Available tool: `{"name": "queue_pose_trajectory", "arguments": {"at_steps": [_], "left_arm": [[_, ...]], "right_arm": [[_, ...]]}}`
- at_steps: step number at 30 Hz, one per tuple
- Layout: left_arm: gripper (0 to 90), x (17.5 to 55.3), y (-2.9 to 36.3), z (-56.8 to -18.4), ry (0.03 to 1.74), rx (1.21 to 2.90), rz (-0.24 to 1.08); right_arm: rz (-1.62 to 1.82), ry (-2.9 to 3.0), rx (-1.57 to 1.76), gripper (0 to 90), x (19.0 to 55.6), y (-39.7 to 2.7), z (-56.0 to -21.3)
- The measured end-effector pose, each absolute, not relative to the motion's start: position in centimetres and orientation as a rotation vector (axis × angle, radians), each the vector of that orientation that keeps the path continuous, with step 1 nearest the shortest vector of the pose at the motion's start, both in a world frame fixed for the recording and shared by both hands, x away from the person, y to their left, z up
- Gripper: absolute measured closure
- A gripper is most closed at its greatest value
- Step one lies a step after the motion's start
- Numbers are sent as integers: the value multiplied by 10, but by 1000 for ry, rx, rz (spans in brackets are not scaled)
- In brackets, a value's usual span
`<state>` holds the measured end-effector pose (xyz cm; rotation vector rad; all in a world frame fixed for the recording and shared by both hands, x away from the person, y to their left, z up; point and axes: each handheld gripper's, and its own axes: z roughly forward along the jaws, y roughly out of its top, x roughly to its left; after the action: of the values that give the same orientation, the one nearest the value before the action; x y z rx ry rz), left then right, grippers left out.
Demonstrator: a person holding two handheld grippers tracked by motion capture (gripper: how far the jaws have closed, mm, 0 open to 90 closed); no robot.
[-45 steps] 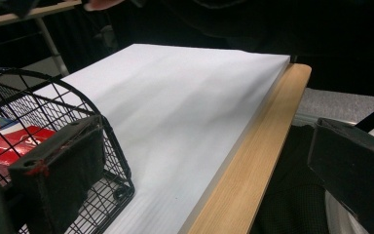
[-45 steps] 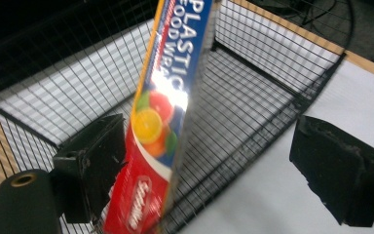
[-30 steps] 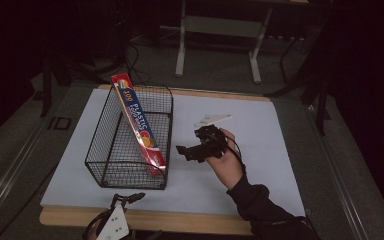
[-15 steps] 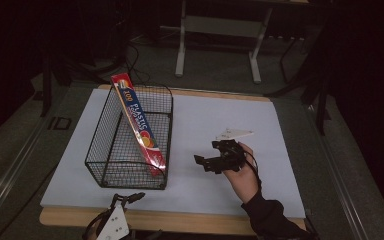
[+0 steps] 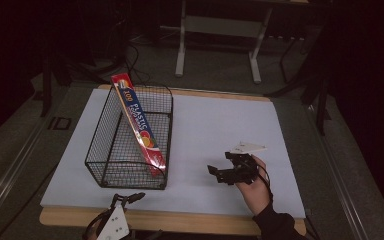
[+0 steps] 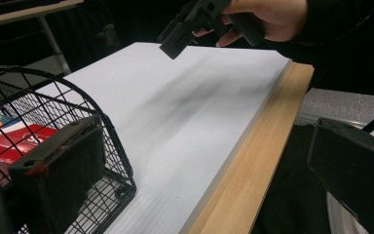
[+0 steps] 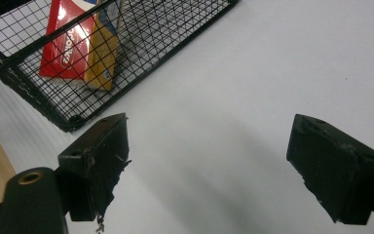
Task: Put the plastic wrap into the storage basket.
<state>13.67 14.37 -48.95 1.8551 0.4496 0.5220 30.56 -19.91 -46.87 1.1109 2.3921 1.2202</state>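
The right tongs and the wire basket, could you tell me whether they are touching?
Apart. In the high view the right tongs hover over bare white table, beside the wire basket; the right gripper view shows open jaws and table between.

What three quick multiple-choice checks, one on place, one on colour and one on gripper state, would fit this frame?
1. Where is the long plastic wrap box?
A. flat on the white board
B. leaning inside the wire basket
C. held in a gripper

2. What colour is the basket's wire?
A. black
B. white
C. red

3. How do the right gripper's jaws stand?
A. shut on the box
B. shut on nothing
C. open, with nothing between them

Answers: 1 B, the high view shows the box tilted inside the basket, its top above the rim. 2 A, the mesh is black in all views. 3 C, the right gripper view shows bare white board between the spread jaws.
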Motion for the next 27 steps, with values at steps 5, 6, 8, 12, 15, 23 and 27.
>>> {"name": "queue_pose_trajectory", "arguments": {"at_steps": [5, 6, 8, 12, 15, 23, 27], "left_arm": [[9, 137, 144, -490, 453, 1854, 521], [10, 137, 143, -490, 452, 1855, 521], [9, 137, 143, -490, 452, 1855, 521], [9, 137, 143, -490, 452, 1855, 521], [10, 138, 143, -490, 453, 1859, 519], [9, 137, 143, -490, 453, 1864, 518], [10, 138, 143, -490, 452, 1865, 519]], "right_arm": [[1245, 2415, 1074, 151, 298, -205, -473], [1239, 2415, 1072, 151, 296, -206, -473], [1244, 2417, 1071, 151, 292, -209, -474], [1225, 2409, 1068, 151, 286, -217, -476], [1209, 2399, 1074, 151, 284, -222, -478], [1191, 2350, 1050, 151, 283, -231, -482], [1202, 2327, 1029, 150, 283, -232, -481]]}}
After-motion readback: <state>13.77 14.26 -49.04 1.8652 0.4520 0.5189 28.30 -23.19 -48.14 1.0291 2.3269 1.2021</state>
